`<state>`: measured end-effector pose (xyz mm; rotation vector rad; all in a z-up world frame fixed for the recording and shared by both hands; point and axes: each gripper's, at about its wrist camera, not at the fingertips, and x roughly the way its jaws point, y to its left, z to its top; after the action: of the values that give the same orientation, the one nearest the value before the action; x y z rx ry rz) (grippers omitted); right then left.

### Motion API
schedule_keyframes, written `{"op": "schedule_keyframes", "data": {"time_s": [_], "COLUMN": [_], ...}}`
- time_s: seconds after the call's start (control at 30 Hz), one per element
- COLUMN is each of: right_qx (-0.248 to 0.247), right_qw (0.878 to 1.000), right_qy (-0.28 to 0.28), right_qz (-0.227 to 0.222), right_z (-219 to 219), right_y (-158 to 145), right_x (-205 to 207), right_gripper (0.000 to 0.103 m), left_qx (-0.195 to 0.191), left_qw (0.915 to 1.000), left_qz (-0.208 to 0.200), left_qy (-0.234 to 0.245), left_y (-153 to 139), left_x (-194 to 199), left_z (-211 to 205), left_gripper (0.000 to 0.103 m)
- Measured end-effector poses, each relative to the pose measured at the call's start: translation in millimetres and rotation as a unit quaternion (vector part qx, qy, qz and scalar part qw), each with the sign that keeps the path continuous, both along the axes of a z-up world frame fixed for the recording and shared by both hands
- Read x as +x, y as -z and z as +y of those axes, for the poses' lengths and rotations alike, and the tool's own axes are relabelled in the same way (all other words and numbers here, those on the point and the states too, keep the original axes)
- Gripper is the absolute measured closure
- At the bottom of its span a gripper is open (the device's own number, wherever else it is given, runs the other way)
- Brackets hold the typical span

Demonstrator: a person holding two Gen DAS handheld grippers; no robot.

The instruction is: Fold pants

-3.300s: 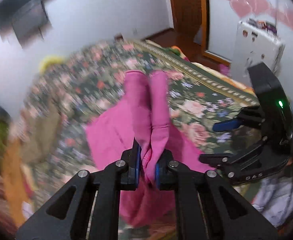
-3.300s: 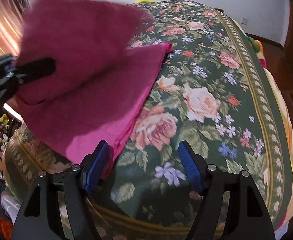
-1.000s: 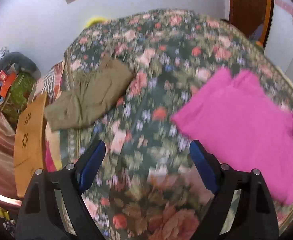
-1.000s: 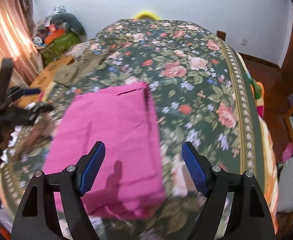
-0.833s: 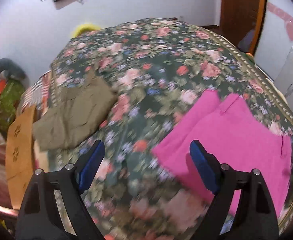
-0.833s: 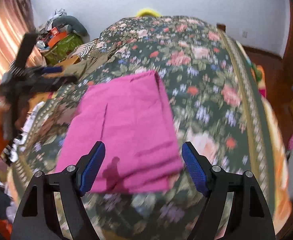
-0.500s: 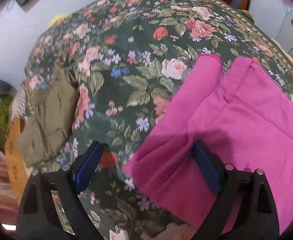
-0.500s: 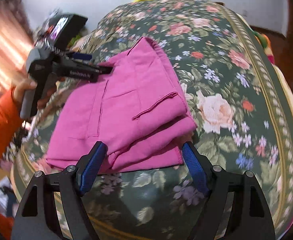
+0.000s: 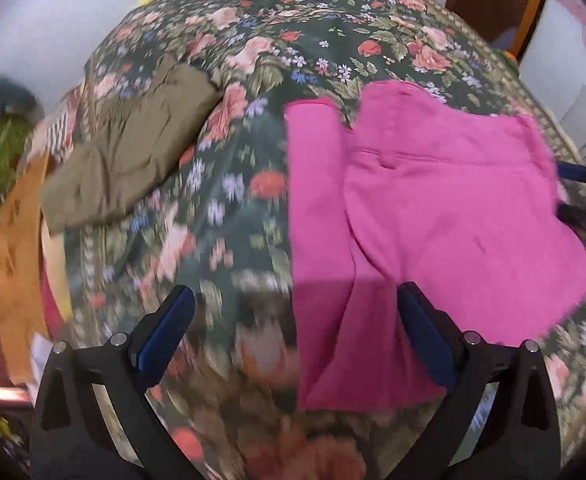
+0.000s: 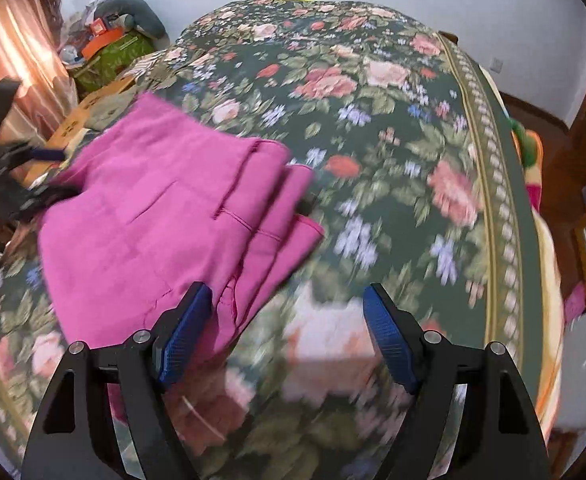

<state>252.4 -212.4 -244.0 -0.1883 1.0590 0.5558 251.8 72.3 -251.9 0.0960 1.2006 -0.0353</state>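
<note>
The folded bright pink cotton pants [image 9: 433,208] lie flat on the bed [image 9: 253,184], whose cover is a dark green quilt printed with pink and red roses.

In the left wrist view, the left tool [image 9: 293,334] hangs over the near left corner of the pink pants. Its jaws are opening and stand wide apart. The near left edge of the pants lies between the two blue pads [image 9: 421,332], but the pads do not press on the cloth; the right-hand pad shows in front of the pink fabric and the left-hand pad in front of the bare quilt. To the far left on the bed lies a folded olive-green garment [image 9: 125,160], well apart from the pink pants.

In the right wrist view, the right tool [image 10: 289,332] hovers at the near right corner of the pants [image 10: 153,232]. Its jaws are apart with nothing clamped. The left blue pad overlaps the near edge of the layered pink cloth, while the right pad stands over the floral quilt; whether the left pad touches the fabric cannot be told. The stacked folded edges of the pants face right, toward the open quilt. The left tool [image 10: 33,176] shows at the far left edge of the pants.
</note>
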Motion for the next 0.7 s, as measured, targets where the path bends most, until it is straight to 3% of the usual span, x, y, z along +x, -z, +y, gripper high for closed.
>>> {"op": "schedule_keyframes", "data": {"time_s": [0.1,0.17,0.3,0.5,0.6,0.7], "right_qx": [-0.010,-0.011,-0.016,0.034,0.052,0.039], "right_qw": [1.000,1.000,1.000,0.998,0.997,0.998], "right_qy": [0.003,0.008,0.005,-0.022,-0.038,-0.044], "right_qz": [-0.012,-0.012,-0.024,-0.048,-0.042,-0.017], "right_z": [3.3,7.5,17.9,32.8,44.4,53.0], "right_y": [-0.5,-1.9,-14.5,-44.7,-42.9,-24.9], "right_x": [12.2,17.1,10.3,-23.3,-37.5,-45.3], "right_gripper": [0.027,0.028,0.033,0.033,0.033,0.033], "left_qx": [-0.043,-0.051,-0.025,0.001,0.007,0.010], "left_qw": [0.9987,0.9980,0.9979,0.9968,0.9969,0.9969], "left_qz": [0.002,-0.005,-0.033,-0.062,-0.058,-0.048], "left_qy": [-0.026,-0.038,-0.050,-0.050,-0.053,-0.062], "left_y": [0.3,-2.6,-19.1,-34.7,-27.7,-13.5], "left_x": [-20.2,-32.2,-42.2,-51.3,-56.1,-64.6], "left_z": [8.0,8.9,12.2,17.9,20.2,25.7], "left_gripper": [0.001,0.001,0.001,0.001,0.001,0.001]}}
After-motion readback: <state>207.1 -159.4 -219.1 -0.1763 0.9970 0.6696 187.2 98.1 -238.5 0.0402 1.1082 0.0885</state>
